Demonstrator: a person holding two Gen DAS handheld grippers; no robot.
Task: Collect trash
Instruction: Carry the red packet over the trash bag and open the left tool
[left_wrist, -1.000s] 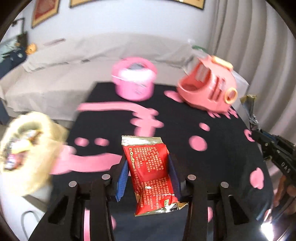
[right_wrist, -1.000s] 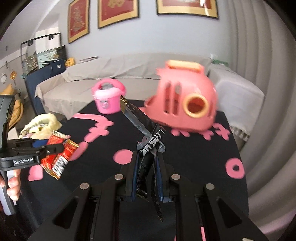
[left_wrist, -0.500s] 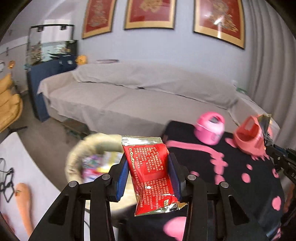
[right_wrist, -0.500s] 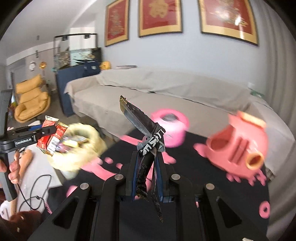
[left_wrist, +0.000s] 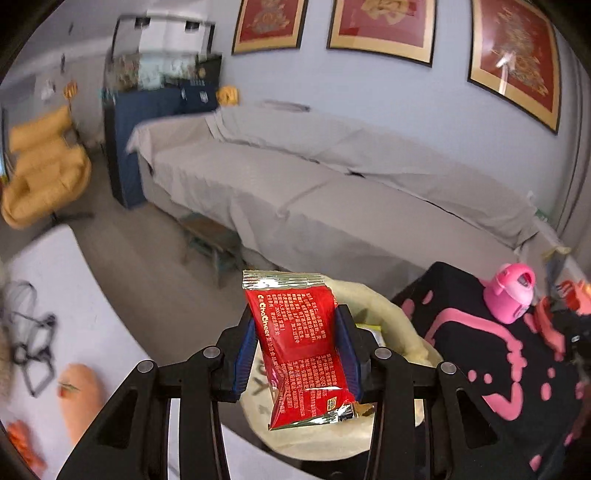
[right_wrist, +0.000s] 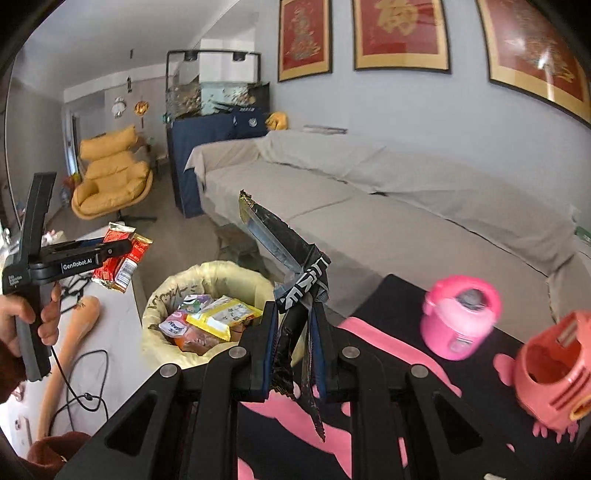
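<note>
I count two grippers (left_wrist: 295, 339) (right_wrist: 293, 343), two held wrappers, red (left_wrist: 306, 354) and black (right_wrist: 284, 251), one lined bin (right_wrist: 207, 273), two pink toys (right_wrist: 461, 321) (right_wrist: 554, 373), three framed pictures (right_wrist: 400, 33).

A covered sofa (right_wrist: 369, 206) faces a yellow armchair (right_wrist: 110, 173).

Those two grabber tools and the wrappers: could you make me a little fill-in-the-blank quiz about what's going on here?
1. The left gripper is shut on a ____ snack packet.
2. The right gripper pinches a crumpled ____ wrapper.
3. The bin is lined with a ____ bag.
4. The pink toy pot stands on a black and ____ cloth.

Missing words: red; black; yellow; pink
</note>
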